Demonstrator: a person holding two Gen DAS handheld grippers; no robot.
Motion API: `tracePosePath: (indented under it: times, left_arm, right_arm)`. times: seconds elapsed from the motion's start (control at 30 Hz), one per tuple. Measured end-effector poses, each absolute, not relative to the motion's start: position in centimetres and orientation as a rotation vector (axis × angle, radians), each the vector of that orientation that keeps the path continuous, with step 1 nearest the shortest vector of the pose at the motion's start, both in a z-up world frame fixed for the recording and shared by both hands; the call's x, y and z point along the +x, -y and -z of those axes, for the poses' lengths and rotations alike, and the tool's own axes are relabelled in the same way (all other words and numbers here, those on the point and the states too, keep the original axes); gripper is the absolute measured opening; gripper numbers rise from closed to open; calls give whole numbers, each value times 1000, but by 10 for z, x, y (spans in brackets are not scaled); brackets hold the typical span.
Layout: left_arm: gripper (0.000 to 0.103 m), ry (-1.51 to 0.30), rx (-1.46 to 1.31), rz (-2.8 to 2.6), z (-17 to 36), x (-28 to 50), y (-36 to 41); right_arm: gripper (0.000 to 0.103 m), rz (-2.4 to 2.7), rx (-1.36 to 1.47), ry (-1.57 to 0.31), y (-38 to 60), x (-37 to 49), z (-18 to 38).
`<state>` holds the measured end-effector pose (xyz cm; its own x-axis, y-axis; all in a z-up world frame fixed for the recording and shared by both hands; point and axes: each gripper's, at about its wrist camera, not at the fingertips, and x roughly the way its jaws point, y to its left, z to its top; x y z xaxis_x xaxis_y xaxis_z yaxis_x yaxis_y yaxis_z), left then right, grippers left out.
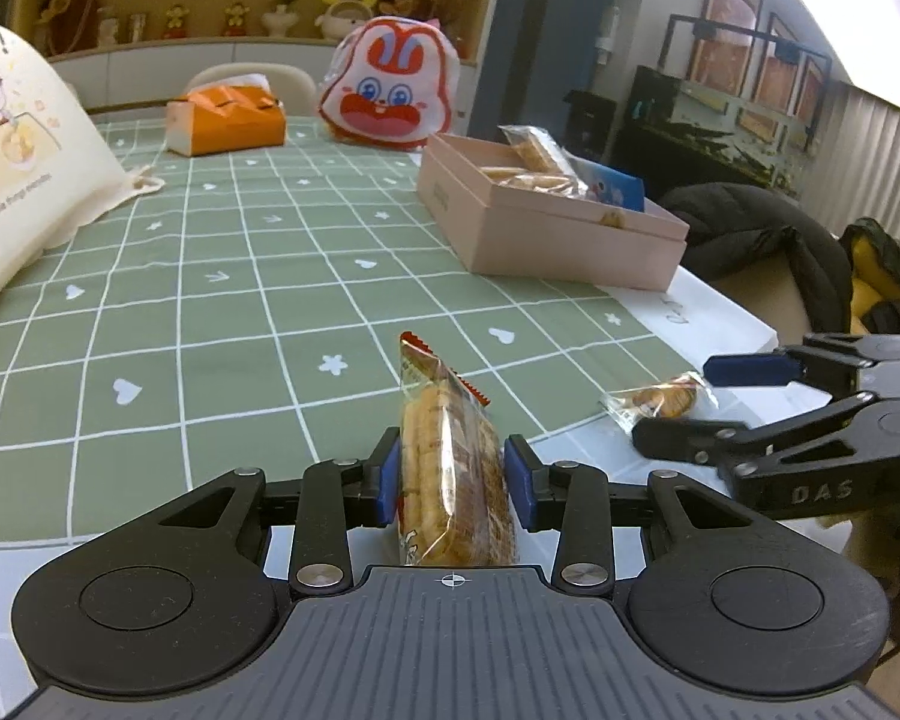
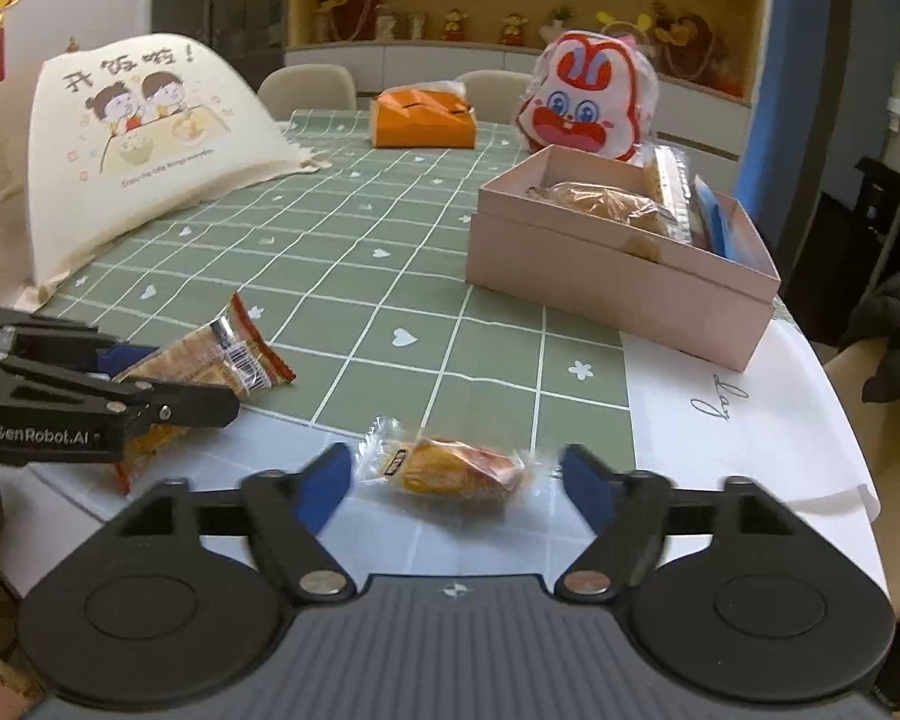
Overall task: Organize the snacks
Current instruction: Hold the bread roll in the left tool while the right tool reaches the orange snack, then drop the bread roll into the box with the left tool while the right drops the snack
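My left gripper (image 1: 453,477) is shut on a clear-wrapped cracker pack (image 1: 447,462) with red ends, held near the table's front edge; the pack also shows in the right wrist view (image 2: 210,363). My right gripper (image 2: 456,480) is open, its fingers on either side of a small wrapped orange cake (image 2: 450,471) lying on the white table edge; the cake also shows in the left wrist view (image 1: 660,399). A pink open box (image 2: 618,294) holding several wrapped snacks stands at the right; it also shows in the left wrist view (image 1: 546,228).
A green checked tablecloth (image 1: 240,276) covers the table. A cream cartoon tote bag (image 2: 138,138) lies at the left. An orange tissue box (image 2: 423,120) and a rabbit-face bag (image 2: 588,99) stand at the back. A chair with a dark coat (image 1: 750,228) is to the right.
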<state>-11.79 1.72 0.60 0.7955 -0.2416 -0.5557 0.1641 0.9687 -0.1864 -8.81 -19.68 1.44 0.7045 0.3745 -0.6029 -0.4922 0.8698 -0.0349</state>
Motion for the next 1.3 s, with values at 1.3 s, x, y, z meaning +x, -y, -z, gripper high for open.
tracePosePath:
  times: [1.3]
  left_arm:
    - [25, -472, -279, 345, -47, -114, -24]
  right_arm:
    - [73, -368, -84, -511, 231, -94, -49]
